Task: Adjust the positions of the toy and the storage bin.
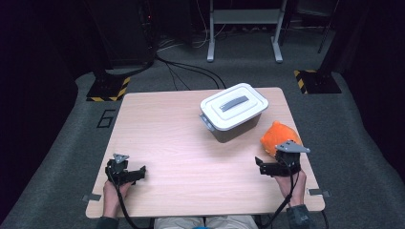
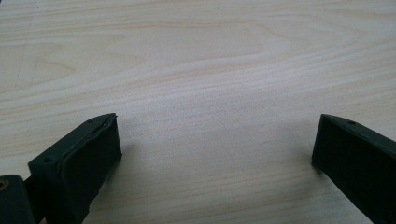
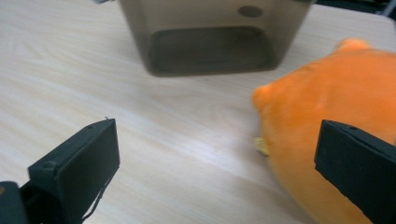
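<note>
An orange plush toy (image 1: 275, 135) lies near the table's right edge, just in front of a grey plastic box with a white lid (image 1: 234, 110). My right gripper (image 1: 259, 166) stands open right in front of the toy, its jaws pointing left across the table. In the right gripper view, the toy (image 3: 322, 107) bulges in behind the right-hand jaw of the gripper (image 3: 217, 128), with no pad pressing on it, and the box (image 3: 210, 42) stands farther off. My left gripper (image 1: 142, 172) rests open at the front left, with bare wood between its jaws (image 2: 217, 126).
The light wooden table (image 1: 167, 133) has wide free room across its middle and left. Dark carpet surrounds it, with cables and a metal stand's legs (image 1: 243, 33) on the floor beyond the far edge.
</note>
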### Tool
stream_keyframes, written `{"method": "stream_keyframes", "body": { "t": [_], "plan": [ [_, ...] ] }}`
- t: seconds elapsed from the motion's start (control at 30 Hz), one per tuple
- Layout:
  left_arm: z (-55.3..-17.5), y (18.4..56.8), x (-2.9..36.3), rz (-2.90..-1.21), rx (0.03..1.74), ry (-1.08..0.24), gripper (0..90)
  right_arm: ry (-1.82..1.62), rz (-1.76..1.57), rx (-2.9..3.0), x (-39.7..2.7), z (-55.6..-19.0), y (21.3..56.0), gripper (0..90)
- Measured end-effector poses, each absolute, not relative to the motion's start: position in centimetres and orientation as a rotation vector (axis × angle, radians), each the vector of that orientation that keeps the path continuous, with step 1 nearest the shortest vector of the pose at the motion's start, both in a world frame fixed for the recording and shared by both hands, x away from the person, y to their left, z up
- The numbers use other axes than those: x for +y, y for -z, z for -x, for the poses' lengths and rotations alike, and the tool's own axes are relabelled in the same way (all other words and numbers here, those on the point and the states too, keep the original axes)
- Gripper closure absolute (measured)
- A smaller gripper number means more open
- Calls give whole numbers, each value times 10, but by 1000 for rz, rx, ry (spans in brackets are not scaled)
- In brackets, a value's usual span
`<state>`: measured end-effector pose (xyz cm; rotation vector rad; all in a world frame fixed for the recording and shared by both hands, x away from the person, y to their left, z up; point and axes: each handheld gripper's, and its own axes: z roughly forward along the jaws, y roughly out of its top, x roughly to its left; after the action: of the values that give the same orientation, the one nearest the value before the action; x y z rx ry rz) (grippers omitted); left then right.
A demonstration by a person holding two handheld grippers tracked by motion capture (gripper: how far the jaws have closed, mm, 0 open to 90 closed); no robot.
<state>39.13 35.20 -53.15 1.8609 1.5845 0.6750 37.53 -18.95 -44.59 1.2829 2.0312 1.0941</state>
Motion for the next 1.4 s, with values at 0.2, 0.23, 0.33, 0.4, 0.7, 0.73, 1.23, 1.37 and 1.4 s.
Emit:
{"method": "stream_keyframes", "body": {
  "t": [0.2,0.23,0.33,0.4,0.7,0.73,1.23,1.37,1.4],
  "plan": [
    [-392,531,351,-1896,1547,-699,0,-1120,-1259,2101,-172,-371,468,0],
    [-392,531,351,-1892,1543,-702,0,-1130,-1258,2114,-171,-371,472,0],
    [-393,531,351,-1888,1519,-689,0,-1117,-1244,2159,-162,-370,486,0],
    [-395,530,351,-1886,1494,-677,0,-1116,-1231,2176,-157,-371,494,0],
    [-406,510,343,-1915,1409,-636,0,-1031,-1192,2280,-142,-384,525,0],
    [-408,508,342,-1921,1399,-632,0,-1021,-1183,2292,-141,-385,525,0],
    [-437,466,301,-1971,1242,-625,6,-983,-1122,2363,-132,-391,530,0],
    [-445,457,289,-1974,1206,-615,8,-988,-1137,2365,-131,-392,530,0],
    [-446,455,286,-1974,1198,-616,8,-989,-1136,2366,-131,-392,530,0]
  ]
}}
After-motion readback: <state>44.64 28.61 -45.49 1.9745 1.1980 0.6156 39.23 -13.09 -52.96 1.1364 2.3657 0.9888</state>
